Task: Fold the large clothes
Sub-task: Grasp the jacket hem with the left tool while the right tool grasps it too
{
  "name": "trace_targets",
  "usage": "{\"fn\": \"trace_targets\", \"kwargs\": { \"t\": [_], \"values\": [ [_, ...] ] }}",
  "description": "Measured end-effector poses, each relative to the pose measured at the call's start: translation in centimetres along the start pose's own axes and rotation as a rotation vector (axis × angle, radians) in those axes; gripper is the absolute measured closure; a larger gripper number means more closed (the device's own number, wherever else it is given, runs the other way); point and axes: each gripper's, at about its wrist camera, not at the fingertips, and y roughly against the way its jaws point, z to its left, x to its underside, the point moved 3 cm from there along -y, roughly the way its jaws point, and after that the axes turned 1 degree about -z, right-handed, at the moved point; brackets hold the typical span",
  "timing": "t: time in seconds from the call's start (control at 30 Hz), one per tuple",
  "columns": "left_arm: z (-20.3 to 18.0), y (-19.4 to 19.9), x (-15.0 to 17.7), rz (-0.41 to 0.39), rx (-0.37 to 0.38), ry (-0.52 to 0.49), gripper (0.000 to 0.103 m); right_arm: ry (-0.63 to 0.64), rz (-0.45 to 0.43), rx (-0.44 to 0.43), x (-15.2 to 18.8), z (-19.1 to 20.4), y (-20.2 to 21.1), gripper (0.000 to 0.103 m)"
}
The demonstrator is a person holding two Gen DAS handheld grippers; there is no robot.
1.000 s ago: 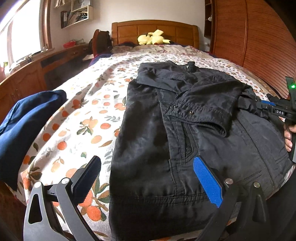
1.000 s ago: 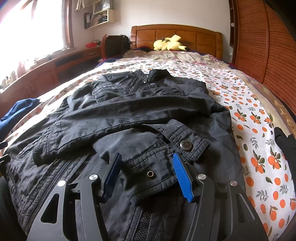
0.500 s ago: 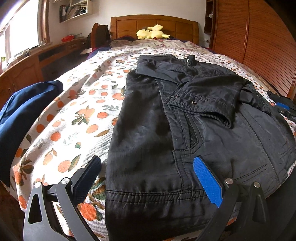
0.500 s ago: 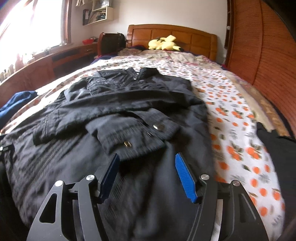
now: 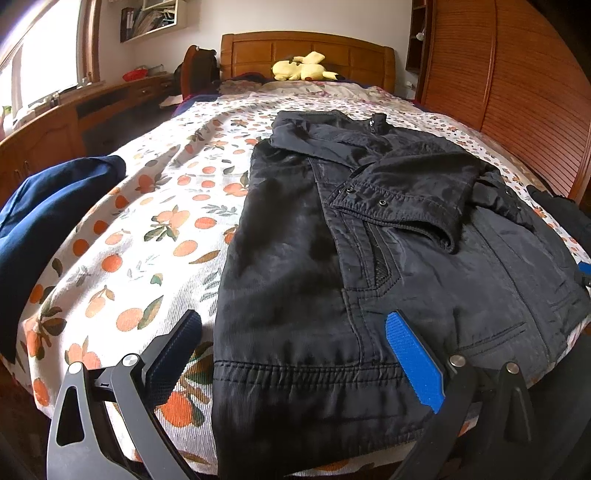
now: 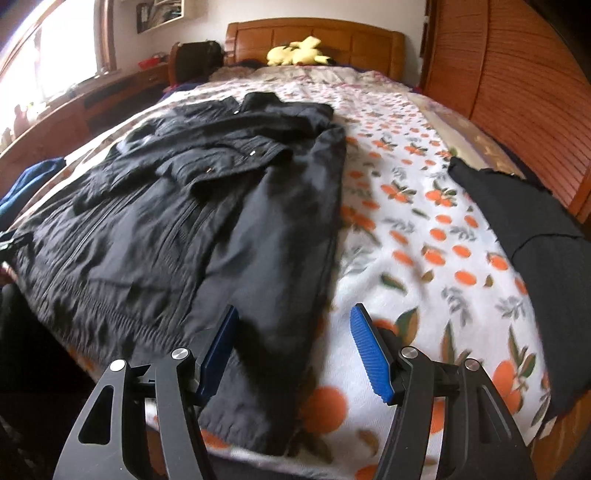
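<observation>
Black jacket (image 5: 369,280) near bed (image 5: 155,229) edge, between open tools.

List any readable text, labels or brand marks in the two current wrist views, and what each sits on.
No readable text in either view.
Books and binders on the white wall shelf: spines too small and blurred to read.
Black zip-up jacket: snaps and stitching only, no visible label.
Left tool and right tool: no markings visible.

bed (image 5: 147,206), orange-print cover | black jacket (image 5: 332,280) | navy garment (image 5: 48,206) | yellow plush (image 5: 303,68)
</observation>
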Motion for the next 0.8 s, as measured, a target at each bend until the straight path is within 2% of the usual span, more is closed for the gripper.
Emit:
{"fn": "trace_targets", "kwargs": {
  "t": [0.1, 0.2, 0.33, 0.5, 0.63, 0.8],
  "values": [
    [0.1, 0.3, 0.2, 0.005, 0.007, 0.002, 0.003, 0.028, 0.018, -0.020, 0.3, 1.1, -0.6, 0.042],
    [0.3, 0.6, 0.3, 0.010, 0.015, 0.004, 0.003, 0.034, 0.015, -0.061, 0.0, 1.8, -0.8, 0.054],
    [0.8, 1.4, 0.5, 0.011, 0.028, 0.015, 0.006, 0.036, -0.022, -0.095, -0.7, 2.9, 0.1, 0.056],
    [1.9, 2.5, 1.5, 0.020, 0.045, 0.023, 0.025, 0.063, -0.013, -0.060, -0.6, 3.8, -0.1, 0.054],
    [2.2, 3.2, 2.4, 0.019, 0.049, 0.012, 0.035, 0.056, 0.000, -0.046, -0.2, 3.8, -0.7, 0.051],
    [2.2, 3.6, 3.1, 0.019, 0.067, 0.013, 0.053, 0.041, 0.004, -0.047, -0.1, 3.6, -1.1, 0.050]
  ]
}}
